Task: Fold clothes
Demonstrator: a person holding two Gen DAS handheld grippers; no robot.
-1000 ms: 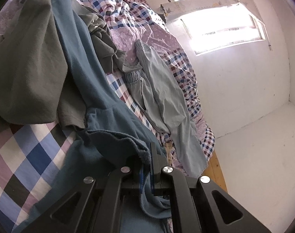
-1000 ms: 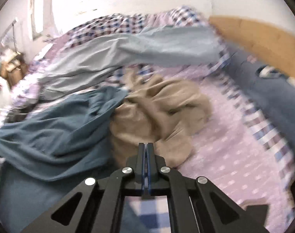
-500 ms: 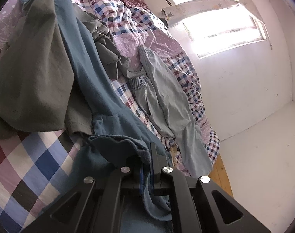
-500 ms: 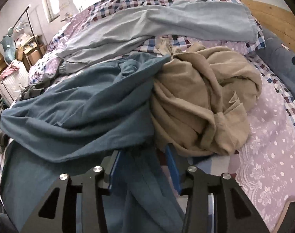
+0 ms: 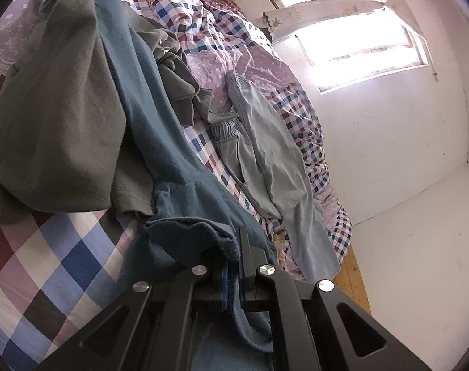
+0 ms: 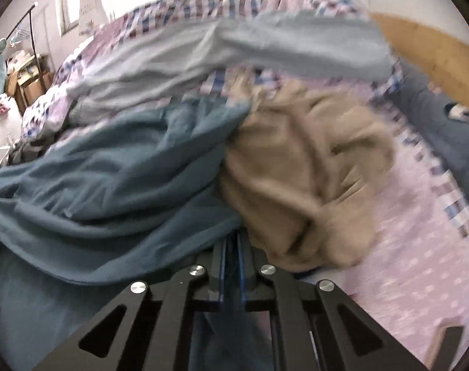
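The bed [image 5: 64, 266] is crowded: a teal garment [image 6: 117, 167] sprawls across it, its edge against a tan heap [image 6: 311, 179], grey trousers [image 5: 271, 167] beyond. Both claws, left [image 5: 233, 256] and right [image 6: 231, 247], pinch teal fabric tight.

Daylight pours through the window [image 5: 361, 40] in the left wrist view, its panes blown out to pure white with a hazy pink-white glare spilling over the wall [image 5: 398, 142] below it. That view is sharp. The bedding [image 5: 274, 71] nearest the window is washed pale, while the clothes far from the window sit in soft, dim shade. The right wrist view is smeared by motion blur: the checked pattern and garment edges streak, and only the black gripper frame [image 6: 234, 315] stays crisp. Both views bend strongly at the rim, with dark vignetted corners.
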